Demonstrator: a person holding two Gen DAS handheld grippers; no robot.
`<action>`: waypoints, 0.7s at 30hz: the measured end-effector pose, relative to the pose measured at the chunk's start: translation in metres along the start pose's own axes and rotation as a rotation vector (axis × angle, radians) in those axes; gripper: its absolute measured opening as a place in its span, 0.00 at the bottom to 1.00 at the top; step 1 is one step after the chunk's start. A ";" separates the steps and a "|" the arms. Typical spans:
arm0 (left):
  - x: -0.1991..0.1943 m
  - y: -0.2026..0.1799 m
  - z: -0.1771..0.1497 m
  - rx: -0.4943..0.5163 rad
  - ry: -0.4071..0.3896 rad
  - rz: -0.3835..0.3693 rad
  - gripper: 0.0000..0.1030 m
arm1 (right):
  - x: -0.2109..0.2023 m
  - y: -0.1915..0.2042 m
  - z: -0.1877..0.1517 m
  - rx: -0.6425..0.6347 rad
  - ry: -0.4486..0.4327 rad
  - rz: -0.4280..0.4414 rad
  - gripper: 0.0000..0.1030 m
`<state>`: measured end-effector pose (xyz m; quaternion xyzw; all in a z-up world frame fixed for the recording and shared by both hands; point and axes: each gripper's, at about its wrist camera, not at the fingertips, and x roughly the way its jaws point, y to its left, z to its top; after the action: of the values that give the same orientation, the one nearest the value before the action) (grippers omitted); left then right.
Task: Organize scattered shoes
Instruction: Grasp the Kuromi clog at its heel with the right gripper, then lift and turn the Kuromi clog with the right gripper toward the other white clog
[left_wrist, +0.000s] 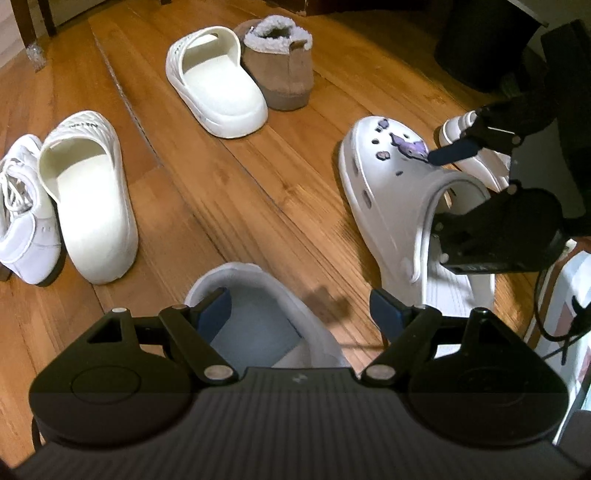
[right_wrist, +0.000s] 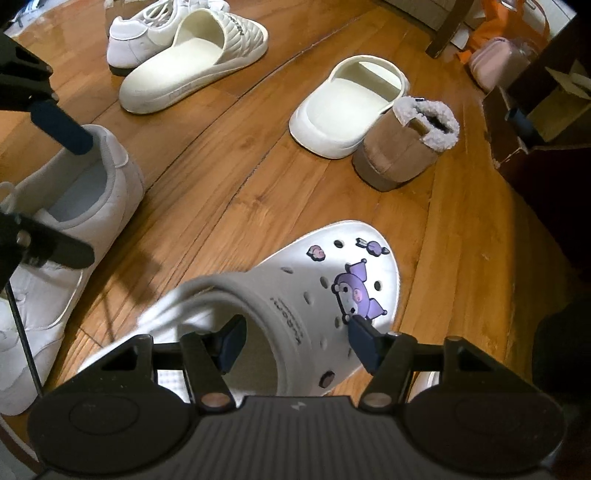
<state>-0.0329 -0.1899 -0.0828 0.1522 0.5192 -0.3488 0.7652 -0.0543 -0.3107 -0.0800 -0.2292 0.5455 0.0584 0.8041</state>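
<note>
From your left wrist view, the left gripper (left_wrist: 299, 310) hangs over the heel of a white sneaker (left_wrist: 258, 317) on the wooden floor (left_wrist: 229, 184). Its fingers stand wide apart, one inside the heel opening and the other clear of the shoe on the outer side, pressing on nothing: you are set to pinch the heel collar, not yet gripping. Farther off, a second white sneaker (left_wrist: 22, 206) leans against a quilted cream slide (left_wrist: 88, 199), and another cream slide (left_wrist: 218, 85) touches a tan fleece-lined slipper (left_wrist: 277, 70). These pairs are mismatched, so sorting is probably barely begun. To the right lies a white clog (left_wrist: 391, 199) with charms, the right gripper (left_wrist: 454, 206) over it.

From your right wrist view, the right gripper (right_wrist: 295, 339) straddles the upper of the clog (right_wrist: 314, 295). One finger sits inside the foot opening, the other outside by the purple character charm (right_wrist: 356, 295), so the wall lies between them. The fingers look partly spread; I cannot tell whether the pads press yet. The sneaker (right_wrist: 74, 221) lies just left, near the clog.
</note>
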 end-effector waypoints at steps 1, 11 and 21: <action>0.001 0.000 0.000 0.000 0.004 -0.005 0.80 | 0.001 0.001 0.001 -0.005 0.003 -0.008 0.61; 0.010 0.000 0.000 -0.011 0.030 0.000 0.80 | 0.006 0.011 -0.001 -0.048 0.006 -0.049 0.67; 0.015 -0.005 0.001 -0.004 0.046 -0.004 0.80 | 0.008 0.014 -0.002 -0.072 -0.007 -0.050 0.72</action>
<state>-0.0324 -0.1997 -0.0954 0.1579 0.5377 -0.3456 0.7527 -0.0580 -0.3009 -0.0921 -0.2714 0.5345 0.0589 0.7982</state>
